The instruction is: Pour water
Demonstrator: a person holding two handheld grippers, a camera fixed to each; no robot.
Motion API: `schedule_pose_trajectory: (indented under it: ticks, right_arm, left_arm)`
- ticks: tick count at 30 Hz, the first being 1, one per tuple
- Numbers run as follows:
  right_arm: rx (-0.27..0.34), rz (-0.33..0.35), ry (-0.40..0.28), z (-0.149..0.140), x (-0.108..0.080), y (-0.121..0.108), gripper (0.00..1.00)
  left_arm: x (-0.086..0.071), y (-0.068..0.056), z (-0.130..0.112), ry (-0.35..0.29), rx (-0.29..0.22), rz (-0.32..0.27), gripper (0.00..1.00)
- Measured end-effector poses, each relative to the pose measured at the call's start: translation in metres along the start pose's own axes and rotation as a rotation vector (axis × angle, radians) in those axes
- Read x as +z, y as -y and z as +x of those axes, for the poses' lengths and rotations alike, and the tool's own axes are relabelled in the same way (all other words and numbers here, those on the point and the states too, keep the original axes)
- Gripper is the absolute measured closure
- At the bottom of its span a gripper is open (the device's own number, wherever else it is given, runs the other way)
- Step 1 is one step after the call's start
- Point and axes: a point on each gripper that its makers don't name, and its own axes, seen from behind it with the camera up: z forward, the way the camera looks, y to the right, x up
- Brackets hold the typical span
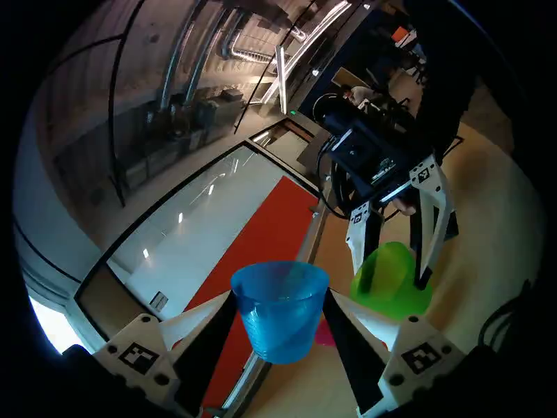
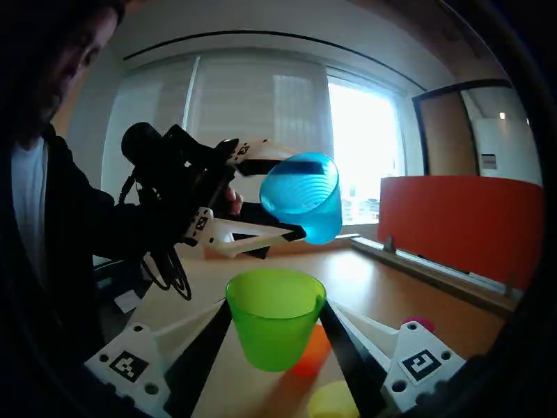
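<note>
Above green cup [image 2: 275,320], clamped in R tongs [image 2: 276,306], L tongs [image 1: 280,296] grip tilted blue cup [image 1: 280,317].

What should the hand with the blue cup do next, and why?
Probably bring the blue cup closer, so its lip hangs right over the green cup, before tipping more. The left gripper holds the blue cup tilted, but it sits higher up and apart from the green cup, which the right gripper holds upright with its mouth open.
</note>
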Motion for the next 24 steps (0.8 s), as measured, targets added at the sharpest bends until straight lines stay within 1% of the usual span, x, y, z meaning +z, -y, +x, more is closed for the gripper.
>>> schedule_pose_trajectory:
  ticks: [11,24]
  right_arm:
    - [-0.003,0.004,-0.005,0.0025,-0.0004,0.0004,0.09]
    - [-0.008,0.003,-0.008,0.0046,-0.0024,0.0003,0.09]
  left_arm:
    - [0.0002,0.0013,0.0018,0.000,0.013,0.001,0.16]
    - [-0.0007,0.0059,0.0049,-0.003,0.017,0.006,0.16]
